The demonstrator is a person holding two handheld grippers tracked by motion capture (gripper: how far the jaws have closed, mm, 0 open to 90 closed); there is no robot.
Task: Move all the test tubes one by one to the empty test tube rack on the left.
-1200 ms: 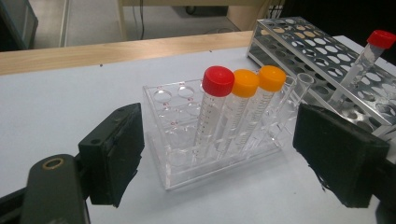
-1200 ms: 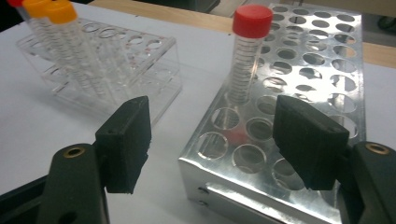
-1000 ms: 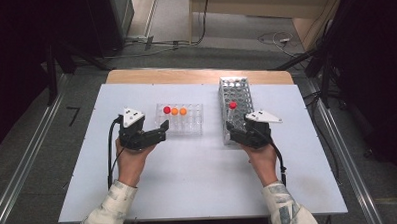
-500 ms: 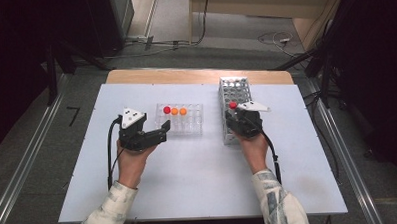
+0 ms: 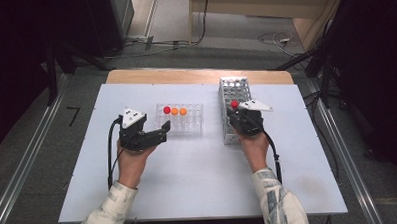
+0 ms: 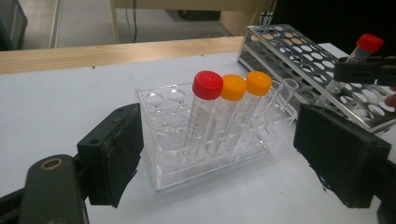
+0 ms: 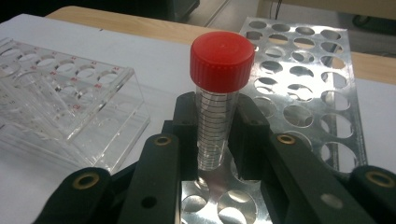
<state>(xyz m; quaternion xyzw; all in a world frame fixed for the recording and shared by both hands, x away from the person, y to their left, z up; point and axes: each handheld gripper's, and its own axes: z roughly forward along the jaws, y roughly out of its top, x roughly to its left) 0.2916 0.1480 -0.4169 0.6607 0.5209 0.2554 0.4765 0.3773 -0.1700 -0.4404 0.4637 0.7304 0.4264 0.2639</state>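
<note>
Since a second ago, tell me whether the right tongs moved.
Yes. The right tongs shifted forward and leftward over the metal rack, gripping the red-capped tube.

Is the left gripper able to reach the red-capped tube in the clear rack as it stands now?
Probably yes. The left gripper is open and faces the clear rack; the red-capped tube stands at the row's end, nothing between, though an orange-capped tube is close beside it.

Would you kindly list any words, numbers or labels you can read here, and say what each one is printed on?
No text reads clearly.
Clear acrylic tube rack: small red marks beside the holes, too blurred to read.
Red-capped clear tube in the right gripper: graduation lines, no legible numbers.
Red- and orange-capped tubes in the acrylic rack: printed scales, unreadable.
</note>
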